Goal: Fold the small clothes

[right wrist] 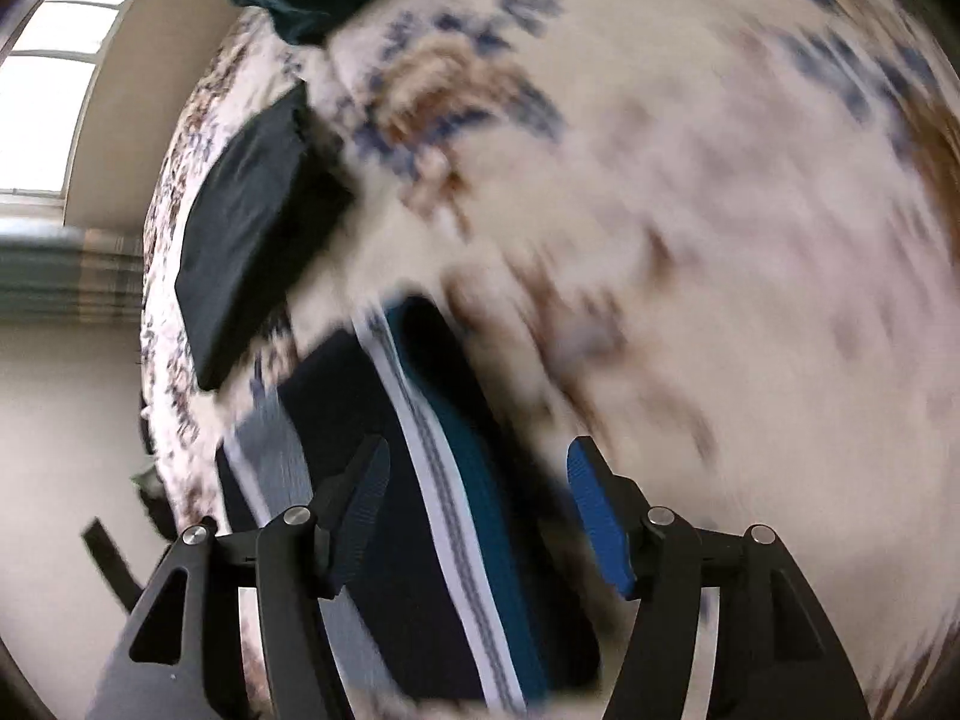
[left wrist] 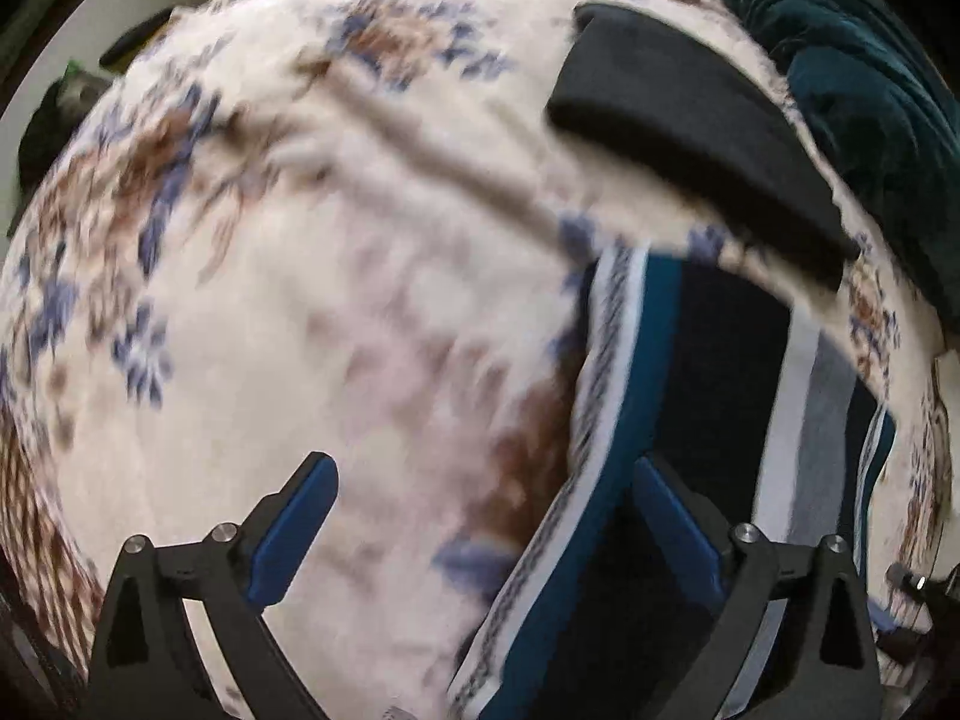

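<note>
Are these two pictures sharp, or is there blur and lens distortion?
Left wrist view: the floral blanket is smeared by motion, the folded black cloth somewhat sharper, the left tool crisp; fisheye bending curves everything. Right wrist view: stronger blur on the blanket, the striped garment streaked, the bright window overexposed.

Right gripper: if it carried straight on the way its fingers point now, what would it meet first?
Most likely the striped garment lying folded on the floral blanket. The right gripper is open with nothing held, and the garment's white band runs between its fingers. The picture is blurred, so depth is uncertain.
</note>
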Demonstrator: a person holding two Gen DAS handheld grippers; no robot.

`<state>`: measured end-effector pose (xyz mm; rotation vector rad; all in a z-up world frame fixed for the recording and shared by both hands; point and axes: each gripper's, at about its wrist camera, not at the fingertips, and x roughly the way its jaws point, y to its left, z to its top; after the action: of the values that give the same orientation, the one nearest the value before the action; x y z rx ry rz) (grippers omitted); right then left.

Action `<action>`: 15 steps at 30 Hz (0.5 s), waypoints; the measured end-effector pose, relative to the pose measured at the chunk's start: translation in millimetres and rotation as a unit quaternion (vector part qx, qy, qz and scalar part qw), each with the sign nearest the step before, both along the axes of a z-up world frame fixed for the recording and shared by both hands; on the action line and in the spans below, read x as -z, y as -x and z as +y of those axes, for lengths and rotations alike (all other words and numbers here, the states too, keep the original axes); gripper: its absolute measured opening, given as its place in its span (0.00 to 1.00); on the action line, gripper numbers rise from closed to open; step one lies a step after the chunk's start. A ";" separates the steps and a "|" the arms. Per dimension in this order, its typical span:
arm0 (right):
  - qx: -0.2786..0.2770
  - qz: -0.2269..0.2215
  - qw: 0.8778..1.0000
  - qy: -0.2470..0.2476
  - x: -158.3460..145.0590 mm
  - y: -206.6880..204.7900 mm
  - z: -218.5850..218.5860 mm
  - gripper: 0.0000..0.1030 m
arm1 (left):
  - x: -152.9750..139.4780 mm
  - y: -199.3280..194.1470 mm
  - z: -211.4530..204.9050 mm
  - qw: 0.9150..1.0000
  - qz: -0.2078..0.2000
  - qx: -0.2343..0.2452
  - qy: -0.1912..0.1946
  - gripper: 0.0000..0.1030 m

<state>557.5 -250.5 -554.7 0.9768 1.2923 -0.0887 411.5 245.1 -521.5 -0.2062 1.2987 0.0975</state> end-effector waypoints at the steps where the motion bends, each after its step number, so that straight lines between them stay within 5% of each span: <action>1: 0.003 0.007 1.000 -0.011 2.8 10.8 2.3 0.62 | 9.7 6.1 1.3 1.000 0.016 -0.005 0.008 0.98; 5: -0.032 0.014 0.998 -0.054 27.4 44.8 29.9 0.62 | 40.1 11.0 0.3 0.998 0.050 -0.003 0.046 0.99; 9: -0.115 0.062 0.991 0.023 53.4 46.3 51.4 0.62 | 33.9 2.0 6.6 0.996 0.038 -0.008 0.085 1.00; 13: -0.094 0.004 0.995 -0.030 42.4 38.5 35.2 0.63 | 22.9 -19.4 2.5 0.983 -0.002 0.027 0.181 1.00; 15: -0.093 -0.032 0.994 -0.044 40.7 27.1 29.5 0.73 | 33.6 -31.4 -5.6 0.979 0.003 0.050 0.199 1.00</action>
<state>530.4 -221.0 -595.3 0.9232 1.3314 0.1431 442.9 239.5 -555.1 -0.4815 1.3231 -0.2509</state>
